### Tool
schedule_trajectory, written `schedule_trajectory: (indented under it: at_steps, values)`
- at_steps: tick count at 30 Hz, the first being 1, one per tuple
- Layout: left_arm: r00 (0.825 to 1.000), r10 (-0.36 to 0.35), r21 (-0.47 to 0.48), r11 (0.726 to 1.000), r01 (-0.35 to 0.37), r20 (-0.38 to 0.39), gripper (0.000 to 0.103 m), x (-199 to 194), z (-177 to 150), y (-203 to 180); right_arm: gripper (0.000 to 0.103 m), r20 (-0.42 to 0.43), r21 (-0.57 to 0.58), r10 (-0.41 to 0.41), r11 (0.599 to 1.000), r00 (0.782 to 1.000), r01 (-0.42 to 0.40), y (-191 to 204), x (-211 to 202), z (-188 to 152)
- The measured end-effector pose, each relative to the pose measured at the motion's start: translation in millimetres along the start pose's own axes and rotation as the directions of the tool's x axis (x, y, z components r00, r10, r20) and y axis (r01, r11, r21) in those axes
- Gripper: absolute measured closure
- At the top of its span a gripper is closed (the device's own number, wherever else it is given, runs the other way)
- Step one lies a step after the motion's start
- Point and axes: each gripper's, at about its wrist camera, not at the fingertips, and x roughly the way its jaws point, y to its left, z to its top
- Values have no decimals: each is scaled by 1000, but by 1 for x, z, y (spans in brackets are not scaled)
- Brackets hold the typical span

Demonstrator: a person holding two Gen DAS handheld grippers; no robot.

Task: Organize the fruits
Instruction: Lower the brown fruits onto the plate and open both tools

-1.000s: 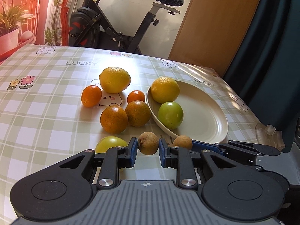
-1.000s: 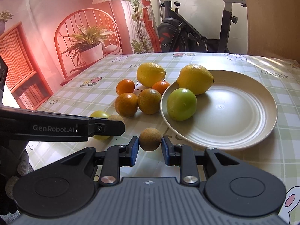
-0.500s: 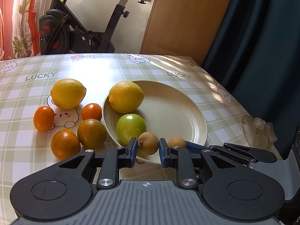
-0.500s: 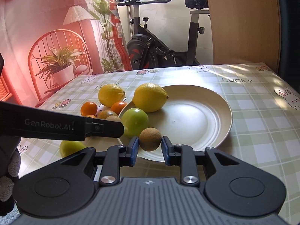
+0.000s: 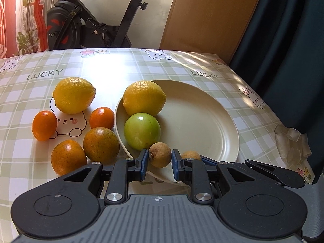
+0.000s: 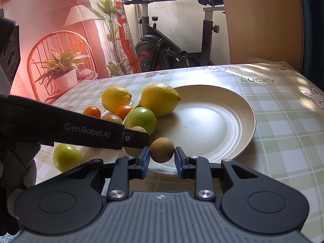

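both wrist views close, angled down; share plate [image 5: 202, 121] [image 6: 222, 121].

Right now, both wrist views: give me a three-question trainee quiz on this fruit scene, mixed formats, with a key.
1. True or false: the left gripper and the right gripper each clamp a small brown fruit.
2. Multiple choice: which fruits lie on the plate?
A. two lemons
B. one lemon and one green fruit
C. only oranges
3. Fill in: in the right wrist view, a second green fruit lies on the ____, off the plate.

Key: 1 true; 2 B; 3 tablecloth.
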Motion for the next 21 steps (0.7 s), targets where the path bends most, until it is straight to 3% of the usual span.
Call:
schedule_trajectory:
  at_steps: [11, 21]
  values:
    - [1000, -6, -36, 999, 7, 20, 73, -9, 3, 8, 73, -5, -35, 24, 999, 1000, -24, 13, 16, 4]
    - [995, -8, -40, 999, 12, 96, 73, -44, 16, 16, 68, 39, -53, 17, 998, 999, -15, 19, -1, 6]
